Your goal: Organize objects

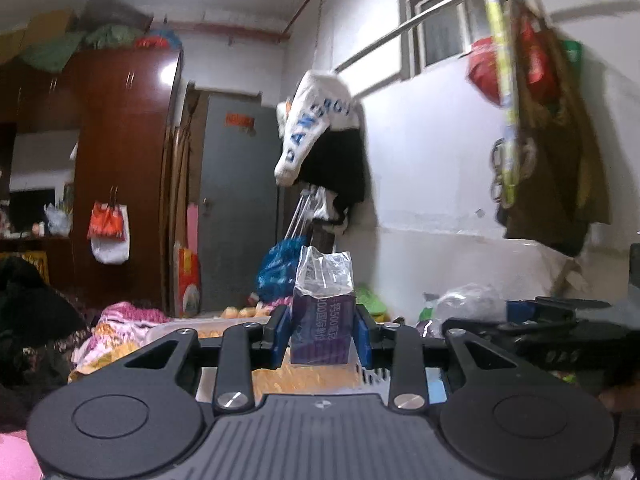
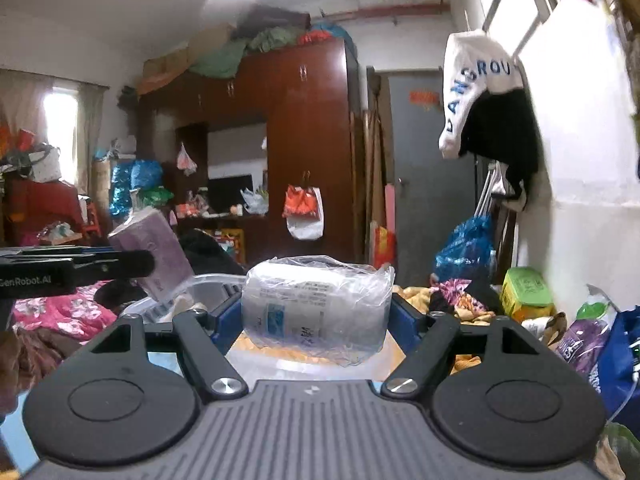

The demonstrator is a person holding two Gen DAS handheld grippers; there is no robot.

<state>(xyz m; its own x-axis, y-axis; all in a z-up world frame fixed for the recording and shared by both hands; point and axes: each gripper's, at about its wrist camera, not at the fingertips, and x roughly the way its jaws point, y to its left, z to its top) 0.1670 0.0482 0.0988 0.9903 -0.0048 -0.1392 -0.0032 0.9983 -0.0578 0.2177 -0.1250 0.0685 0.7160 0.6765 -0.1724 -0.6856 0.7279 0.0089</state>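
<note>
The left gripper [image 1: 322, 334] is closed on a purple box [image 1: 323, 330] wrapped in clear film, its blue pads [image 1: 278, 336] pressing both sides while loose film stands up above the top; the box hangs in the air over a clear plastic bin [image 2: 208, 286] that sits on the cluttered bed. The right gripper [image 2: 316, 312] is clamped wide around a white bottle in a clear bag [image 2: 316, 304], held sideways over the same bin. The likely trouble is slip: film and bag are slick, the pads may be gripping wrapping more than the solid item, so a quick tilt or swing could let either one slide out and drop beside the bin. The 2 tools are also close, so they could knock together. On the box, rotated print includes "500" and "200"; the rest is too blurred. The bottle's label is unreadable. The left tool's side reads "GenRobot.AI". Farther off, a white garment [image 1: 316, 128] on the wall shows blue letters "DANGROU".
</note>
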